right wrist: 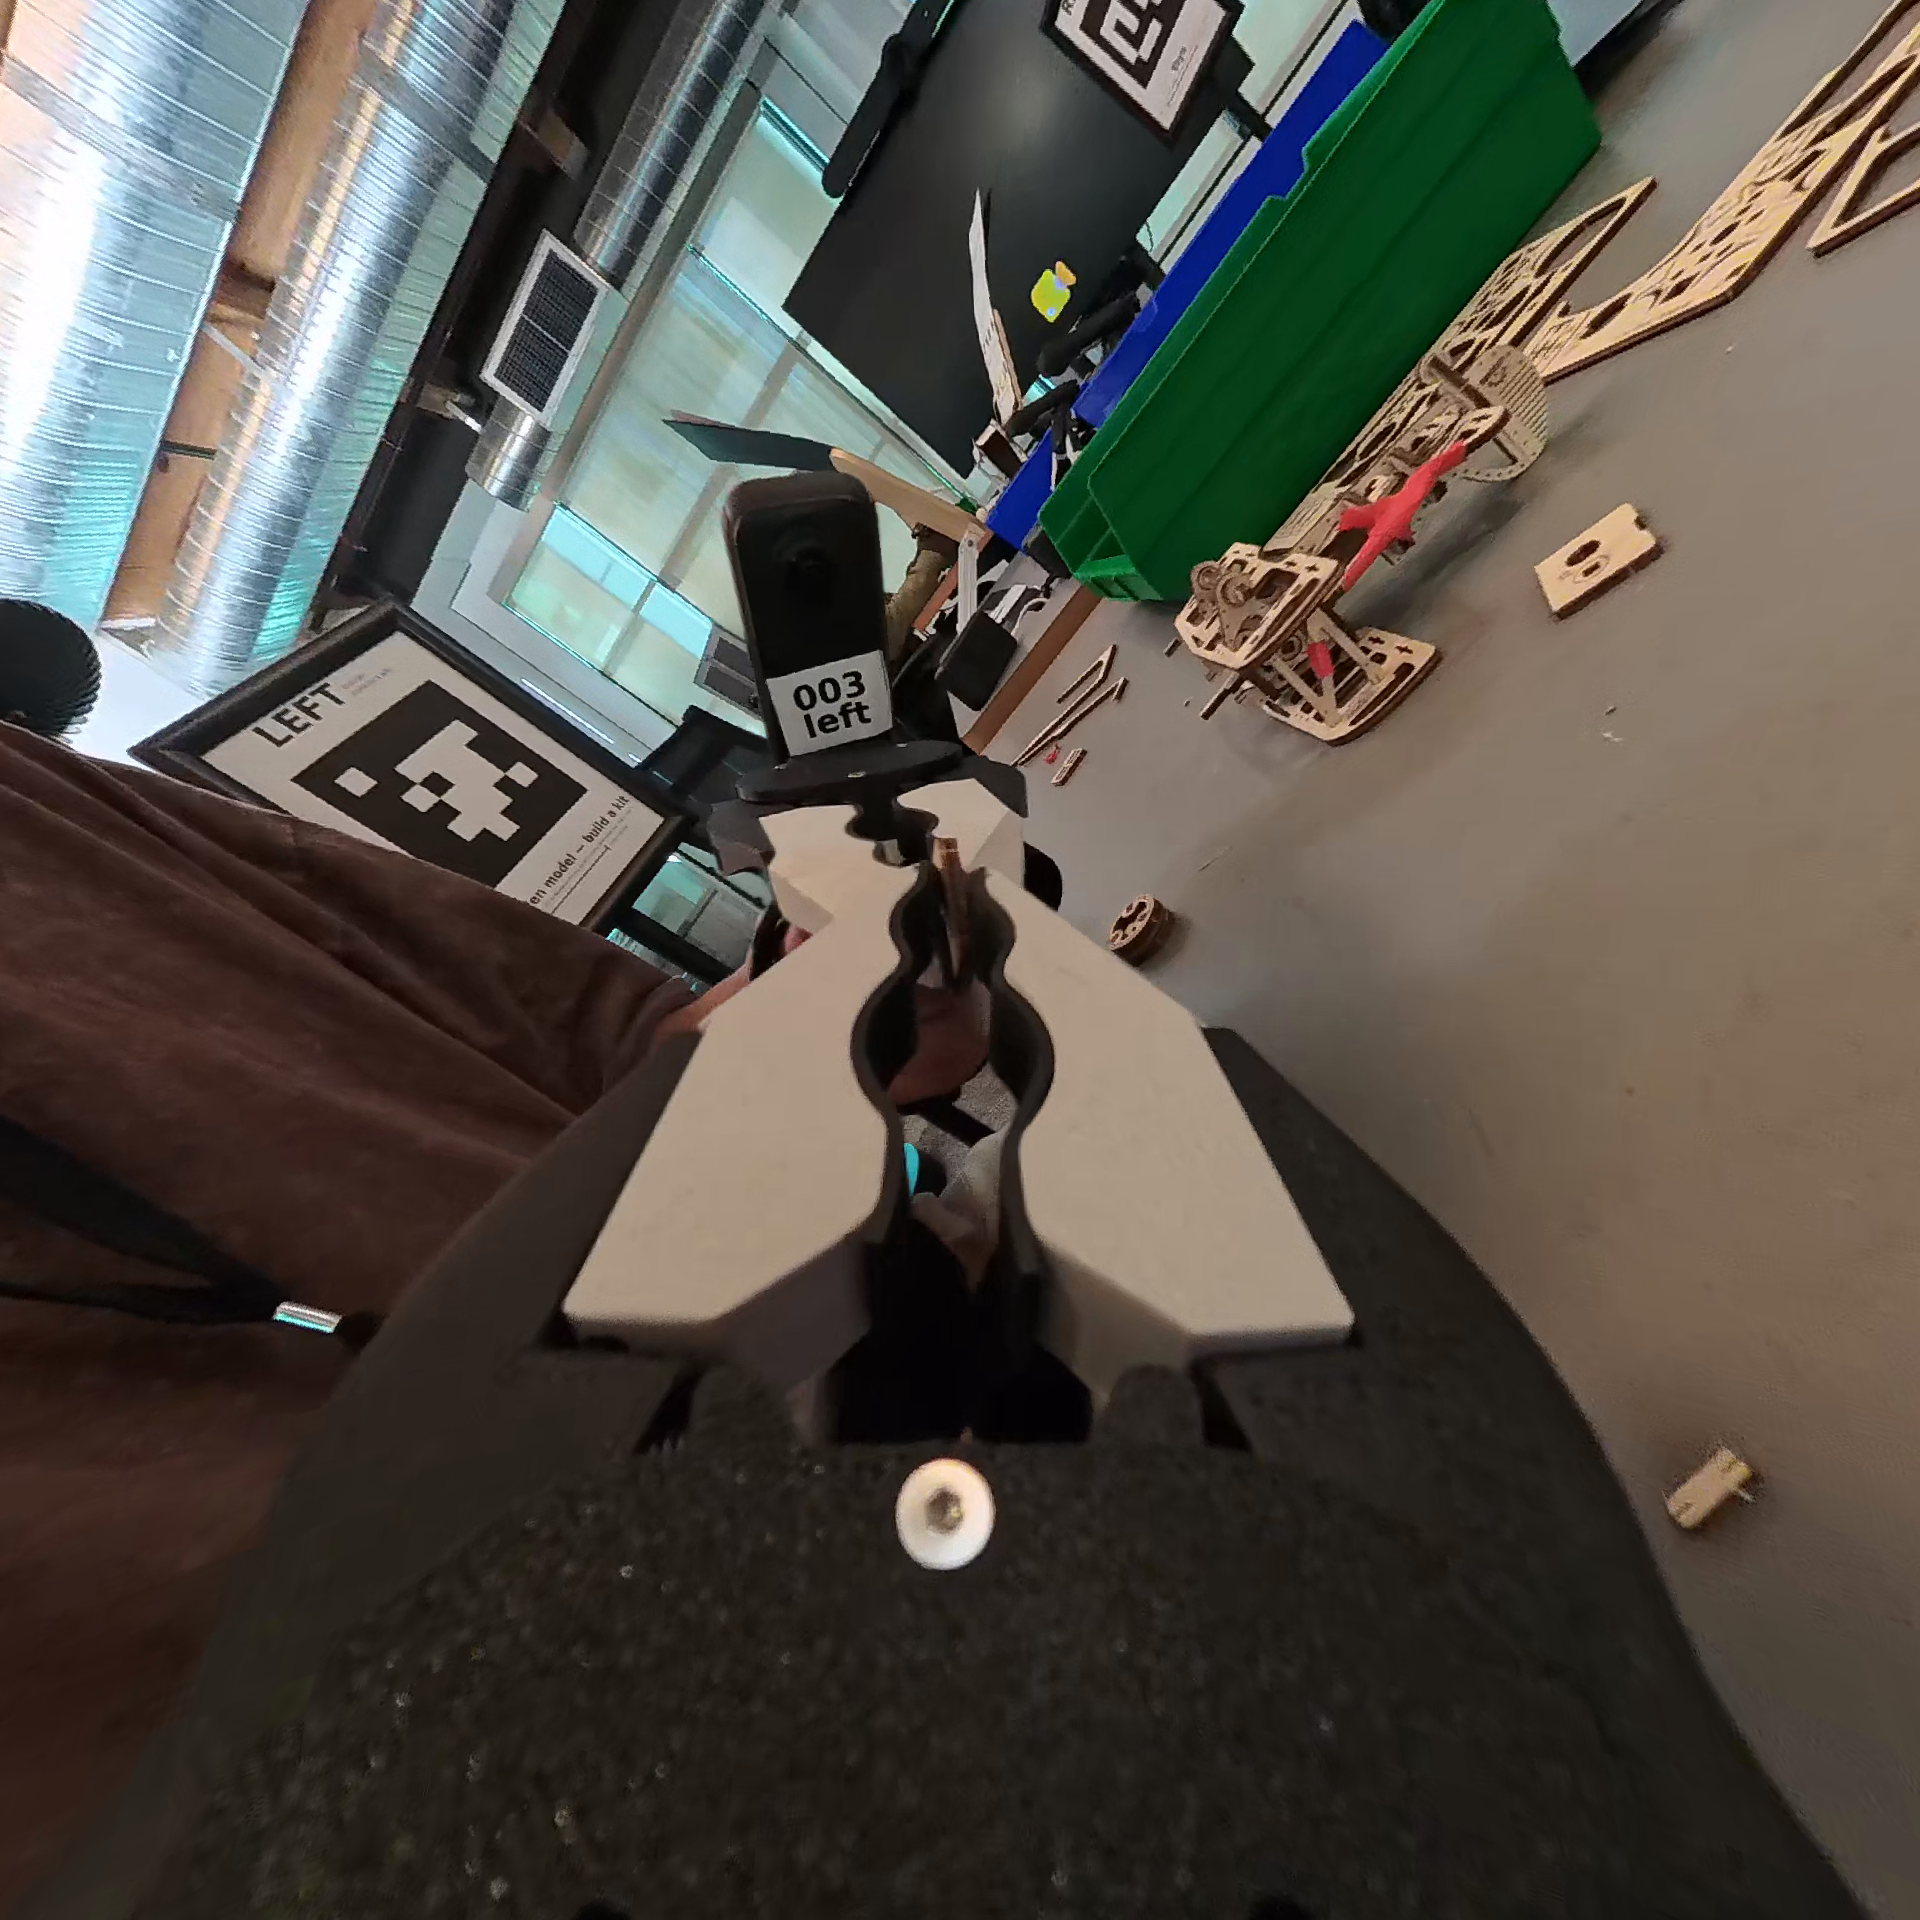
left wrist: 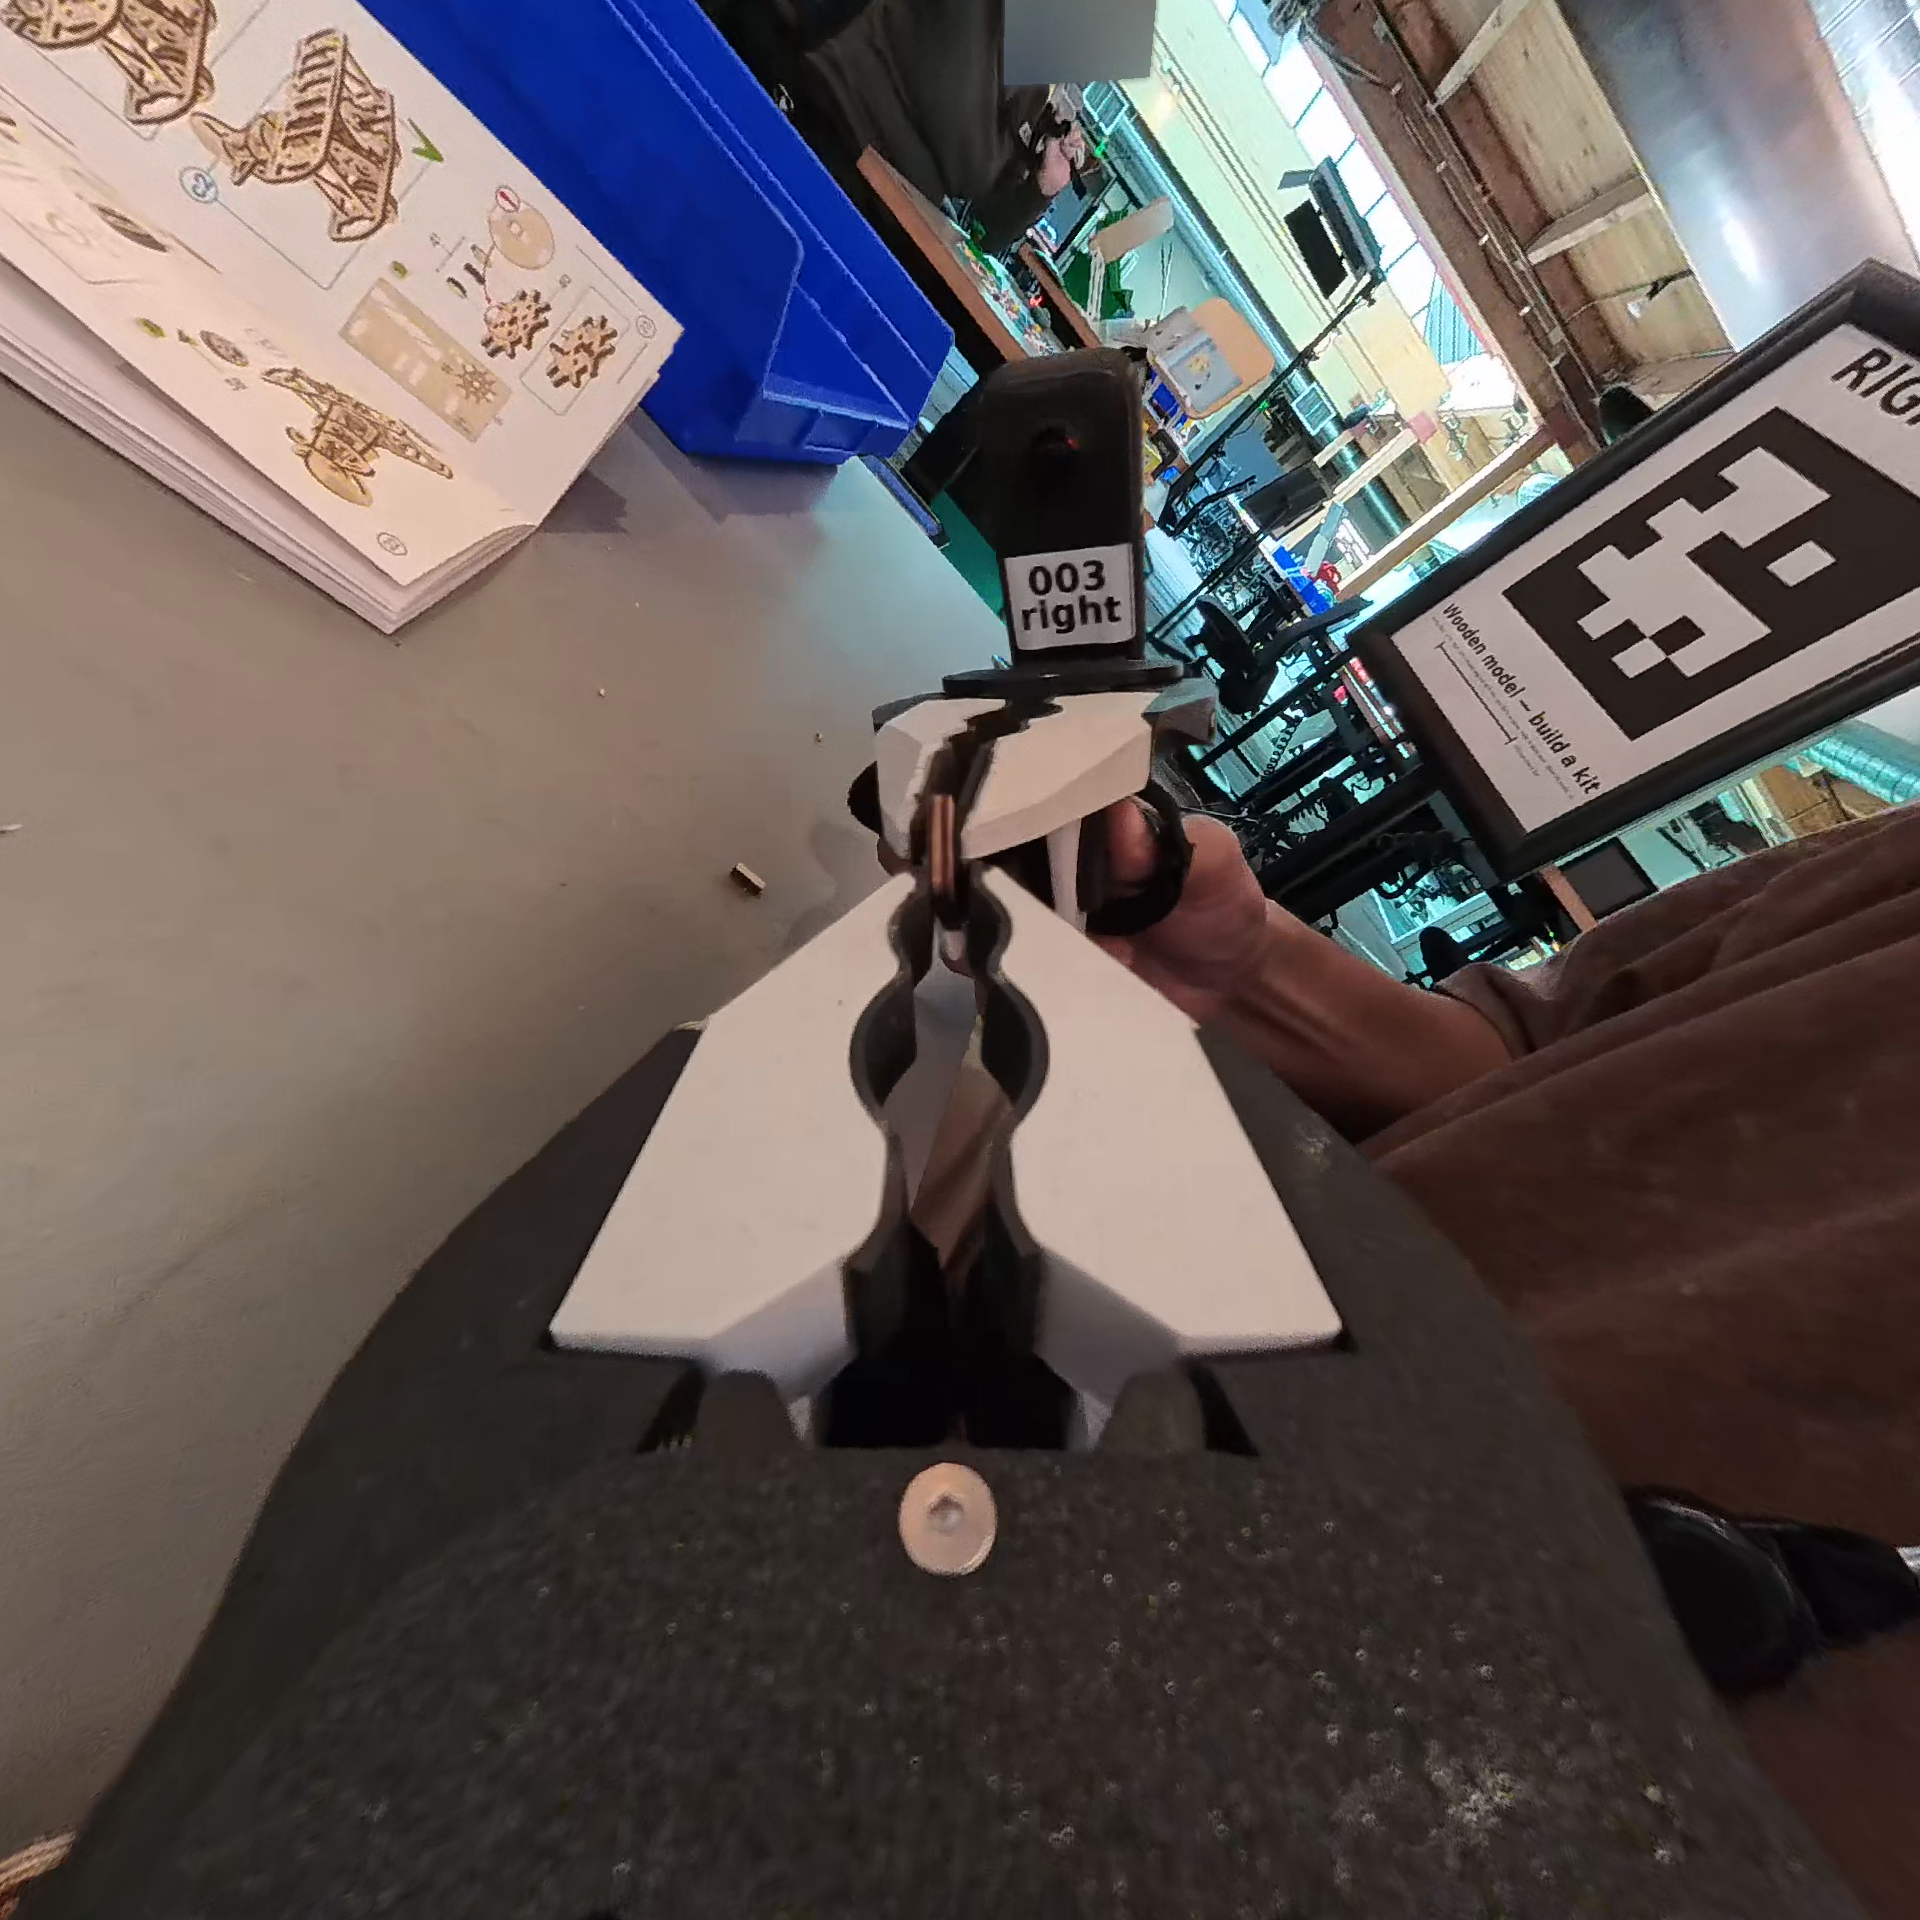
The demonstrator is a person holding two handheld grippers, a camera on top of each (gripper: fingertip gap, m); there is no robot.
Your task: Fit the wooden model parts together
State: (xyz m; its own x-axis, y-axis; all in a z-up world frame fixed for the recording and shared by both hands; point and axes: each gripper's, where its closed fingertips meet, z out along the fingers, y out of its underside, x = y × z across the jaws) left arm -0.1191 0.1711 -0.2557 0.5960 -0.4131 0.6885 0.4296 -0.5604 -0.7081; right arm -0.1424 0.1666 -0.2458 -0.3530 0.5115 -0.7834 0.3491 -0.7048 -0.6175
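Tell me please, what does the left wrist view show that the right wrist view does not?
Only the left wrist view shows the open instruction booklet and a blue bin beside it. Only the right wrist view shows the partly built wooden model, the cut-out wooden sheets and a green bin. Both show the left gripper and right gripper meeting tip to tip around a small wooden part, above the grey table.

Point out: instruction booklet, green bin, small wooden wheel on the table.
instruction booklet (left wrist: pixel 312 312), left wrist view, on the open top page.
green bin (right wrist: pixel 1299 343), right wrist view, on its long side wall.
small wooden wheel (right wrist: pixel 1140 928), right wrist view, on its round face.
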